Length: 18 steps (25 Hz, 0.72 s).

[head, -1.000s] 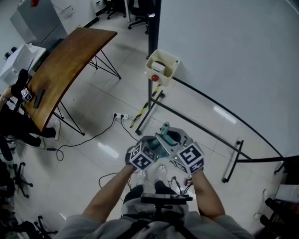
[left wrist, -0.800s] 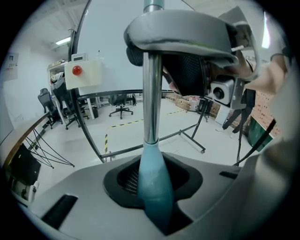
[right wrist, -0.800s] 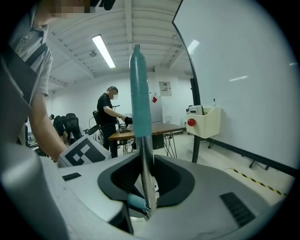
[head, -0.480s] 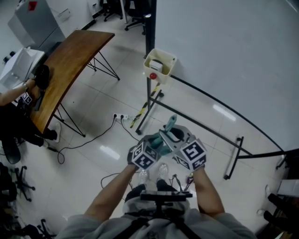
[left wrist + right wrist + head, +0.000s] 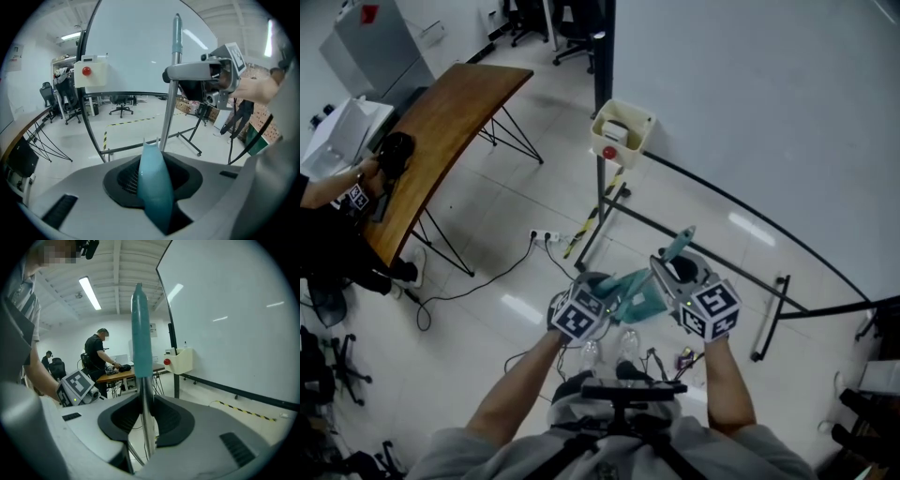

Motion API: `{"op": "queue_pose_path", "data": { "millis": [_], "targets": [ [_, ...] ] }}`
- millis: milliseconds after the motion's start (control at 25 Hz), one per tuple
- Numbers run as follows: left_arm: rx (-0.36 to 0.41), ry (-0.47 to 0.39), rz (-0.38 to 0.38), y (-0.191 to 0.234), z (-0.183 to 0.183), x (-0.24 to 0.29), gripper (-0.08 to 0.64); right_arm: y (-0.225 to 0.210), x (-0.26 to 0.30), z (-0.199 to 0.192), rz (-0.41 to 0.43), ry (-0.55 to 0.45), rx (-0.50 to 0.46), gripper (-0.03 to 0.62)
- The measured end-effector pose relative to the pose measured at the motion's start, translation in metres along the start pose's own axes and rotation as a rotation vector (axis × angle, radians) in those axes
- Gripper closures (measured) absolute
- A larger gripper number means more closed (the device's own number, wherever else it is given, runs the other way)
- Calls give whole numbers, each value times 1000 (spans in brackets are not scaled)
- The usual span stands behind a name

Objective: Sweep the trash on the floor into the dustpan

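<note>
My left gripper is closed part-way onto the teal handle of the dustpan. Its pads press the handle's sides, so the pan juts out ahead of me instead of swinging. My right gripper has narrowed the same way onto the thin metal shaft of the broom, clamping just below the teal sleeve that pokes out past the jaws. I use the cream box with the red button as my mark. Both tools are on my side of that box and well apart from it. The dustpan is closer to me than the box and roughly in line with it. The broom's teal end is just to the right of the pan, angled back toward the box's post. I judge that I hold one tool per gripper so the pan can be braced while the other arm sweeps. I think they are tucked close together and lifted off the floor to keep the long pole clear of the black frame rails running out from under the box. I cannot pick out any trash on the tiles near the box or near me, so I take it the sweeping has not yet begun.
</note>
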<state>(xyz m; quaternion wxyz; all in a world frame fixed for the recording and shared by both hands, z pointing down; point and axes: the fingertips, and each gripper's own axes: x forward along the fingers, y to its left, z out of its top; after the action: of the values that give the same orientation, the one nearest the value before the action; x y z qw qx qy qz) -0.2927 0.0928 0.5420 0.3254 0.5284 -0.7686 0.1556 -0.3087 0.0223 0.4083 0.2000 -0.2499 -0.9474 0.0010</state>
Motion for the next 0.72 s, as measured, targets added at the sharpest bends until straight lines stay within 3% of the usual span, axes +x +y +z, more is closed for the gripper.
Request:
{"op": "queue_pose_path", "data": {
  "millis": [280, 720],
  "targets": [
    [-9, -2, 1, -11, 16, -20, 453, -8, -40, 13, -104, -51, -21, 497],
    [60, -8, -3, -16, 38, -32, 453, -3, -77, 20, -227, -98, -54, 497]
  ]
}}
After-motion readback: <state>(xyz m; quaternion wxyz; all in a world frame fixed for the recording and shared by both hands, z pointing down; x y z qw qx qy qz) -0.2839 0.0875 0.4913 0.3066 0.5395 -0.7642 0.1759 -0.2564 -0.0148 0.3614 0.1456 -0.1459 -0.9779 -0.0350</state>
